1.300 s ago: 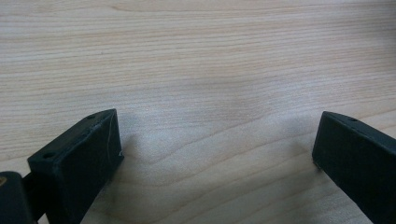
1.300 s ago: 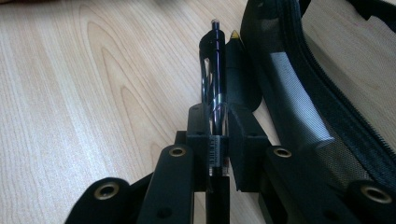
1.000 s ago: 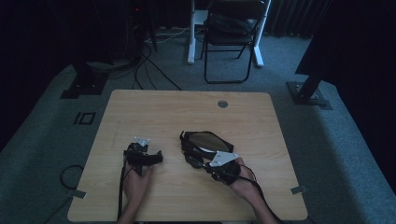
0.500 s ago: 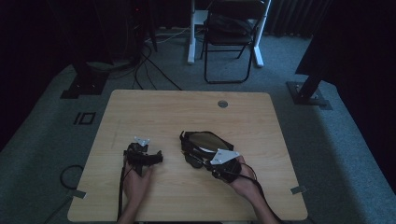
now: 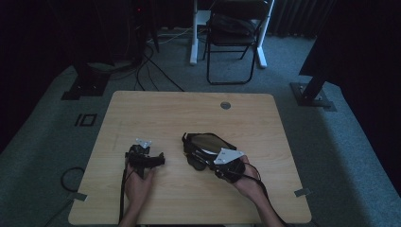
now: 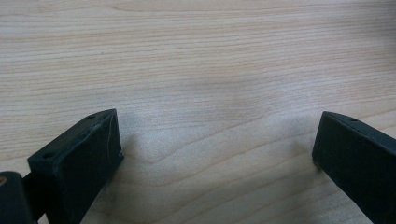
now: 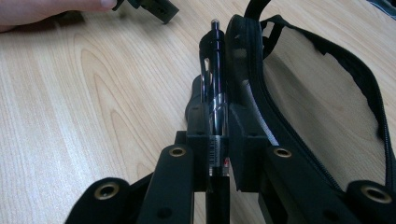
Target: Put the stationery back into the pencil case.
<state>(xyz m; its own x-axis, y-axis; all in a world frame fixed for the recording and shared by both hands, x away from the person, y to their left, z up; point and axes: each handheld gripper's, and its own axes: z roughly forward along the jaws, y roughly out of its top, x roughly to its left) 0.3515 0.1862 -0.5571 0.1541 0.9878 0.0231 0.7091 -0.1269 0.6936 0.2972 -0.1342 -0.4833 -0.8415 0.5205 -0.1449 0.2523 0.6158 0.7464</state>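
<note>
Dim grey carpet surrounds the pale wooden table (image 5: 179, 113) in the high view, with a black folding chair (image 5: 231, 38) at the top centre of the frame and dark cables trailing across the floor at the upper left.

My right gripper (image 7: 215, 135) sits in the lower right of the table in the high view, held in my right hand (image 5: 248, 182). Its jaws are pressed tight on a slim black pen with a silver band and a rounded metal tip (image 7: 215, 79). In the right gripper view the pen stands straight up the middle of the frame from between the two black jaws, its tip near the top centre. Just to the right of the pen, touching or nearly touching it, is a black fabric zip pouch lying open (image 7: 327, 84), its zipper edge curving along the right side of that frame. In the high view the pouch (image 5: 205, 142) lies at the table's centre, right beside my right gripper.

My left gripper (image 6: 215, 144) rests in the lower left of the table in the high view, in my left hand (image 5: 138, 184), well apart from the pouch. Its jaws stand wide apart with bare wood grain between them.
</note>
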